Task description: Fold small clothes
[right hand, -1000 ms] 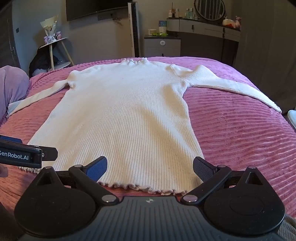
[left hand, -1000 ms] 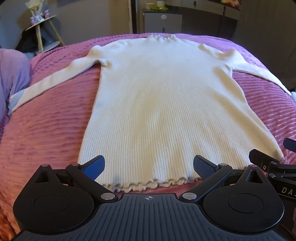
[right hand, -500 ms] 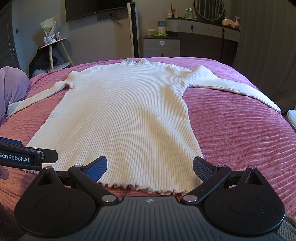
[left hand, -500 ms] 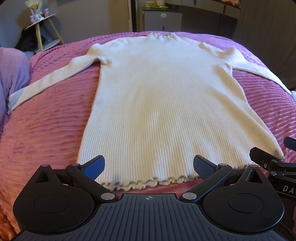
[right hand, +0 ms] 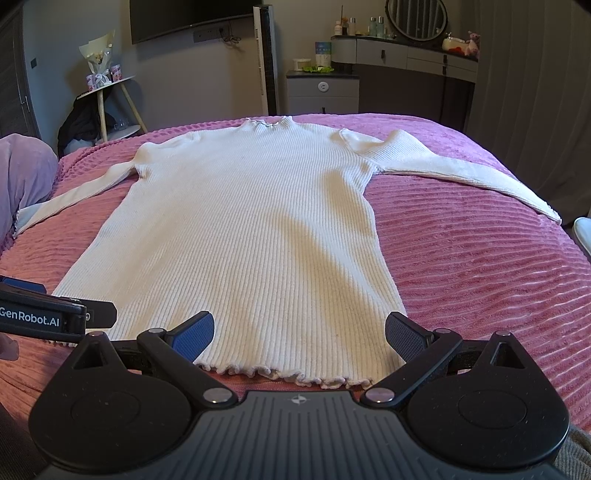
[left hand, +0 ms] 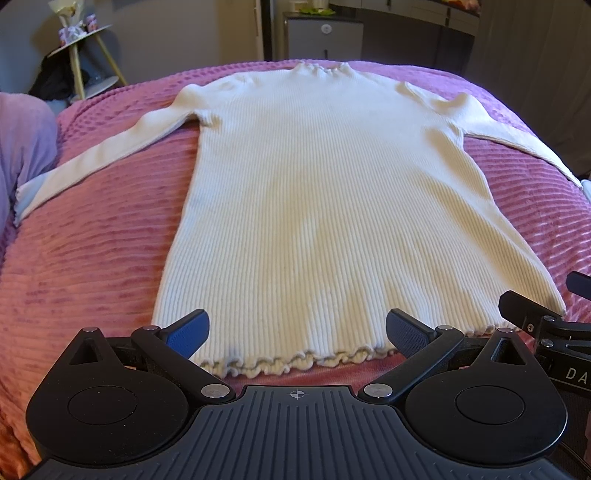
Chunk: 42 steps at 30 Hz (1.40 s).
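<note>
Across a pink bed cover, plush and ridged in horizontal cords near the foot and dimpled like waffle toward 12 o'clock, lies a cream ribbed-knit dress, front up and flat. Fine vertical ribs throughout; small frilled mock neck at 12 o'clock, lettuce-edged ruffled hem at 6 o'clock, body flaring gently from shoulders to hem. Long sleeves spread out toward 9 and 3 o'clock, the left cuff resting near a lilac fleecy bundle at the bed's edge. Soft shadows across the lower skirt.

Left gripper at the hem's left half, jaws spread wide and empty, blue textured pads flanking the ruffle without pinching it. Right gripper at the hem's right half, jaws equally wide, gripping nothing, right pad over the hem's corner.

Beyond the bed at 12 o'clock: grey drawer cabinet; round wooden-legged side table at 10 o'clock; oval mirror at 1 o'clock.
</note>
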Motion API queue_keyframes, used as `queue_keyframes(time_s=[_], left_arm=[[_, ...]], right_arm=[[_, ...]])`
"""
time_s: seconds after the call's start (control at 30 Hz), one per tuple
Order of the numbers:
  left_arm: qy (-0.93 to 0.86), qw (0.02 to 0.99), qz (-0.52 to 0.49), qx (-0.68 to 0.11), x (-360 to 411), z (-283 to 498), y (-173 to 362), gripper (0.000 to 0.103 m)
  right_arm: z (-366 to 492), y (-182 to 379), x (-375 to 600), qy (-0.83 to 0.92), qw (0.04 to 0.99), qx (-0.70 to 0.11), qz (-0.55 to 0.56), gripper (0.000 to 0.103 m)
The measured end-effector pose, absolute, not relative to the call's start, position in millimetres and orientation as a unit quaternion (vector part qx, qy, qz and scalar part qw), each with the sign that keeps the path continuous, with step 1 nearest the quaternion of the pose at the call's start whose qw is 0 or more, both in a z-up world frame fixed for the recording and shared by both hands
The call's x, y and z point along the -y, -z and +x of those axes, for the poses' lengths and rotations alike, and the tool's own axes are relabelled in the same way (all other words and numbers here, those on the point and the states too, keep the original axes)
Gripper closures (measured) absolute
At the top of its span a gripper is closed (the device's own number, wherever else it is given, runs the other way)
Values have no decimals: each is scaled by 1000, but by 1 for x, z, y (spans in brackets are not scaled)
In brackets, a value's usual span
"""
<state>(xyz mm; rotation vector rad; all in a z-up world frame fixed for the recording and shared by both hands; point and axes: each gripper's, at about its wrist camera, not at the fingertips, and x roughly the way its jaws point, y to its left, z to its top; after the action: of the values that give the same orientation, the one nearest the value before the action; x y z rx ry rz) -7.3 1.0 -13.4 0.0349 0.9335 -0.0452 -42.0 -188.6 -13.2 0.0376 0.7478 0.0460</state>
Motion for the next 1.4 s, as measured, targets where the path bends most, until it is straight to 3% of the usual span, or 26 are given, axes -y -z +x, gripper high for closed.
queue_keyframes(time_s=[0.4,0.47,1.4], left_arm=[[23,892,16,-451,-1,-32,20,0],[22,891,16,-454,0,-4,11,0],[21,888,16,-459,1,-3,11,0]], right_arm=[[-42,12,189,-22,931,-365,19,4],[-42,12,189,-22,930,-365,19,4],[-42,12,189,-22,931,-364,19,4]])
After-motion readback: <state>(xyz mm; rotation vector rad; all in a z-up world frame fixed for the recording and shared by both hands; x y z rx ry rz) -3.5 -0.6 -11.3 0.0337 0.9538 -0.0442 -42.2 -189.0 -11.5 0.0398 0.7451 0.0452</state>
